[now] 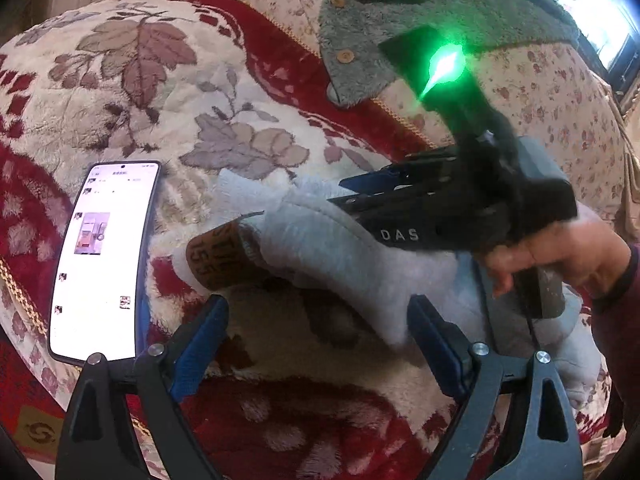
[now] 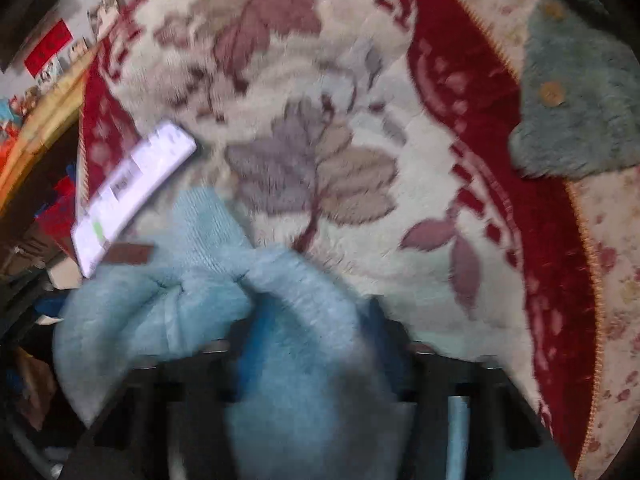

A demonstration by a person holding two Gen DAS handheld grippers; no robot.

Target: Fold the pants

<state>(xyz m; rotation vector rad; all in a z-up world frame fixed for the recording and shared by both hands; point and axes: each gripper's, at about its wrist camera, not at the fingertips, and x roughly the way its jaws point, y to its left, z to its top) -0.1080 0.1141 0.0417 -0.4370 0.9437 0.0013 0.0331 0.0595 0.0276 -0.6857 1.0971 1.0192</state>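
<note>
We judge the fleecy pants (image 1: pixel 320 248) soft and floppy, clenched in our right hand-held gripper (image 1: pixel 360 194), the left hand-held gripper (image 1: pixel 316 344) released just beneath.

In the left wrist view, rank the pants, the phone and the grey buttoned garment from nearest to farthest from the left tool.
1. Pants: light blue fleece, lying just ahead of the left tool, reaching its right finger.
2. Phone: lit screen, off to the left on the blanket.
3. Grey garment: far back, upper right, beyond the right tool.
</note>
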